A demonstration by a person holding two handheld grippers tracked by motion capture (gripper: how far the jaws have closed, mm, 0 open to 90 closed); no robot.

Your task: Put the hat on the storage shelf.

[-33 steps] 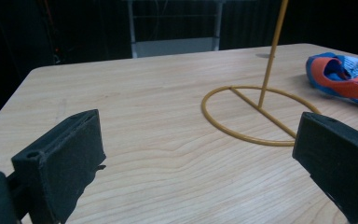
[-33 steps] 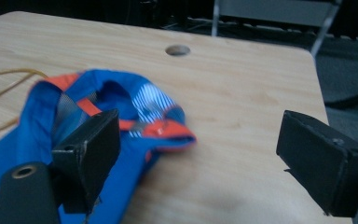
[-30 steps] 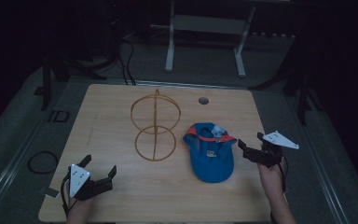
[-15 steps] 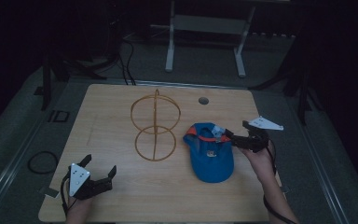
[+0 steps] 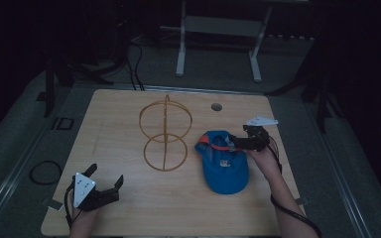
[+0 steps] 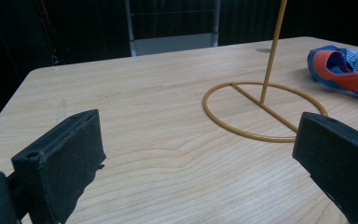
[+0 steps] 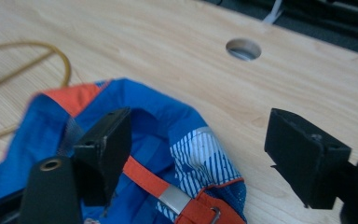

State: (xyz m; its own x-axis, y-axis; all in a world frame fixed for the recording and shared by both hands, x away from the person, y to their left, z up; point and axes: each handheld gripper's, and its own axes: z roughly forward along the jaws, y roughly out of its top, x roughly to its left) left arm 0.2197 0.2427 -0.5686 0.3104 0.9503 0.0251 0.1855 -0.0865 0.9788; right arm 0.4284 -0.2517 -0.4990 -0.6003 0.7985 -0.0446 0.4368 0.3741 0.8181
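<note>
right gripper point(image 5: 237, 142) gaping wide over blue cap point(image 5: 224, 163), one jaw dipped inside the back opening beside the orange strap point(image 7: 154, 184). left gripper point(image 5: 105, 184) spread wide, well apart from cap.

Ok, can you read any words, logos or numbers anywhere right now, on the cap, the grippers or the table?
No text can be read.
Blue and orange fabric cap: a small patch on top in the high view, too blurred to read.
Orange strap with metal buckle: no print.
Left gripper: its grey plate shows dots, no letters.
Right gripper: black jaws unmarked.
Yellow wire stand and wooden table: no marks.
</note>
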